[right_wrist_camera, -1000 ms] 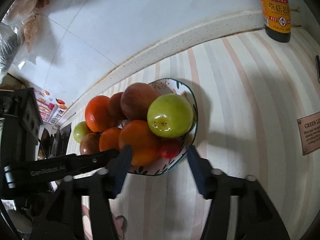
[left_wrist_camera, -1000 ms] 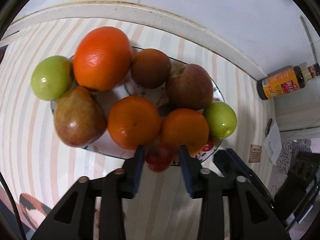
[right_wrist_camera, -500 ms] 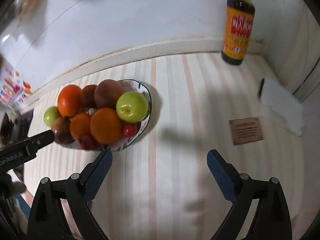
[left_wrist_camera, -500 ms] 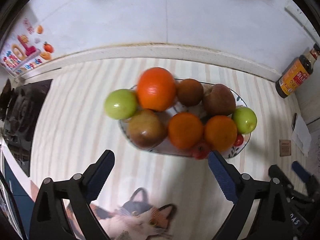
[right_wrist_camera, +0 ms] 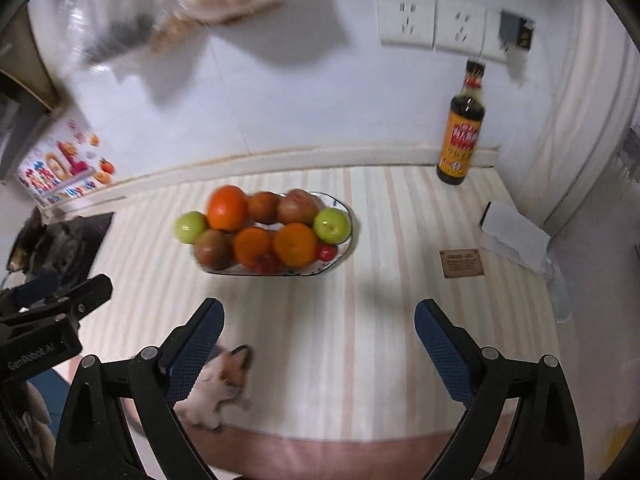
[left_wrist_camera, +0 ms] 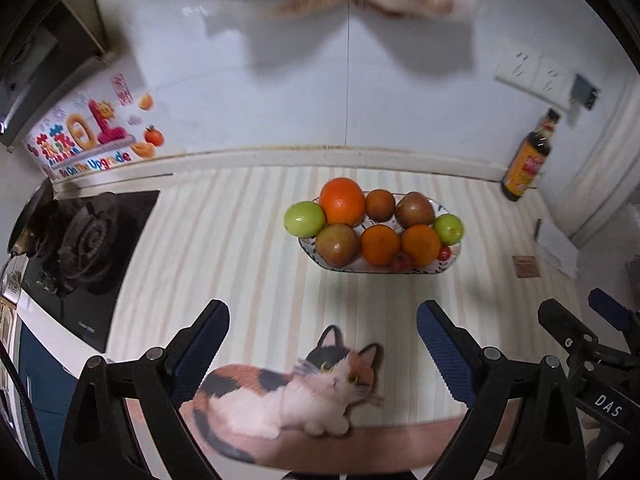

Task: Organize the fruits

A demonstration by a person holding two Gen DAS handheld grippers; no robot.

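Note:
An oval patterned plate [left_wrist_camera: 450,262] [right_wrist_camera: 340,206] stands on the striped counter, piled with oranges [left_wrist_camera: 343,201] [right_wrist_camera: 295,243], green apples [left_wrist_camera: 304,218] [right_wrist_camera: 331,225], reddish apples [left_wrist_camera: 337,243] and small red tomatoes [left_wrist_camera: 401,262] [right_wrist_camera: 326,252]. My left gripper [left_wrist_camera: 323,338] is open and empty, held back near the counter's front edge. My right gripper [right_wrist_camera: 319,336] is also open and empty, at the same distance from the plate. The right gripper shows at the left view's right edge [left_wrist_camera: 580,336].
A dark sauce bottle [left_wrist_camera: 527,162] [right_wrist_camera: 461,136] stands at the back right by the wall. A gas hob [left_wrist_camera: 80,240] lies to the left. A cat picture [left_wrist_camera: 296,392] marks the mat's front. A small card [right_wrist_camera: 461,263] and a white box [right_wrist_camera: 514,236] lie on the right.
Both grippers have opened wide and pulled back and up from the plate. A small red tomato that sat between the left fingers now lies at the plate's front rim.

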